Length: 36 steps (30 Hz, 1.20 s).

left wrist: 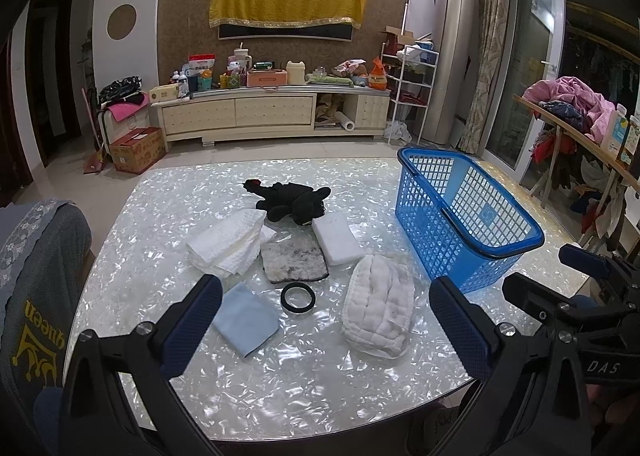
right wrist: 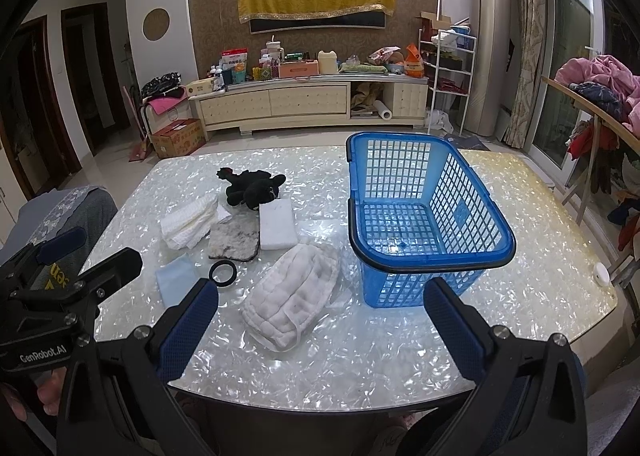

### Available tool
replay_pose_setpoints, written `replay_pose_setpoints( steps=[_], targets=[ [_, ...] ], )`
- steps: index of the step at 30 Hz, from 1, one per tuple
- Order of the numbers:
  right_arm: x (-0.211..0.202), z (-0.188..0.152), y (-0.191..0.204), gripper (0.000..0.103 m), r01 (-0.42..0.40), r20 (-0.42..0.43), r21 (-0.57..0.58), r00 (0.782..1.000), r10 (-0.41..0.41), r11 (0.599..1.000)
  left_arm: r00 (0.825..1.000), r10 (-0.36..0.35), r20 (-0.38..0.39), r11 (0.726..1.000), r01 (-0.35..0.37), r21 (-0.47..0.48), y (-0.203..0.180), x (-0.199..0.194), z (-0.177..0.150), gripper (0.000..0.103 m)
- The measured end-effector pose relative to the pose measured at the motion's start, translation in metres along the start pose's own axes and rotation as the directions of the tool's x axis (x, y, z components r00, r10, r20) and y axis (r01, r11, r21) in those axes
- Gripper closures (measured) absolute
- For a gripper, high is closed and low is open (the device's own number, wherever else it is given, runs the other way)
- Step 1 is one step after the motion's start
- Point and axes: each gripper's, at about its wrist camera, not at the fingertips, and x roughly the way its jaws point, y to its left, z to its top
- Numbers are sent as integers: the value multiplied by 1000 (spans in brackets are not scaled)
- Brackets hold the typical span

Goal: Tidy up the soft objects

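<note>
On the pearly table [left wrist: 304,384] lie a black plush toy [left wrist: 294,202], a folded white waffle towel [left wrist: 228,242], a grey-white fuzzy pad [left wrist: 294,256], a white sponge block [left wrist: 336,238], a light blue cloth [left wrist: 246,318], a black ring [left wrist: 298,298] and a white quilted cloth [left wrist: 378,304]. An empty blue basket [left wrist: 468,216] stands at the right. My left gripper [left wrist: 326,320] is open above the near table edge. My right gripper [right wrist: 320,320] is open, with the quilted cloth [right wrist: 292,296] and the basket [right wrist: 424,216] just ahead.
A grey chair back [left wrist: 36,296] stands at the table's left. A TV cabinet [left wrist: 272,112] with clutter lines the far wall. A rack of clothes [left wrist: 576,112] is at the right. A small white disc [right wrist: 601,272] lies near the table's right edge.
</note>
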Motion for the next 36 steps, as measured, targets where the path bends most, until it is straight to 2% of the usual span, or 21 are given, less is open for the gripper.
replay_pose_setpoints(
  steps=[13, 18, 22, 30, 36],
  targets=[
    [12, 21, 11, 0, -17, 5, -61, 1000, 17, 998, 999, -19, -27, 999, 18, -41, 16, 7, 12, 0],
    [28, 34, 24, 0, -57, -18, -105, 998, 56, 993, 997, -40, -62, 998, 37, -49, 34, 12, 21, 0],
    [46, 41, 37, 0, -79, -54, -138, 996, 72, 987, 994, 6, -106, 1000, -8, -12, 43, 22, 27, 0],
    [90, 44, 62, 0, -146, -160, -194, 980, 116, 970, 973, -16, -229, 1000, 13, -15, 80, 52, 25, 0],
    [122, 39, 78, 0, -186, -244, -219, 961, 131, 958, 954, 21, -298, 1000, -20, 8, 98, 75, 14, 0]
  ],
)
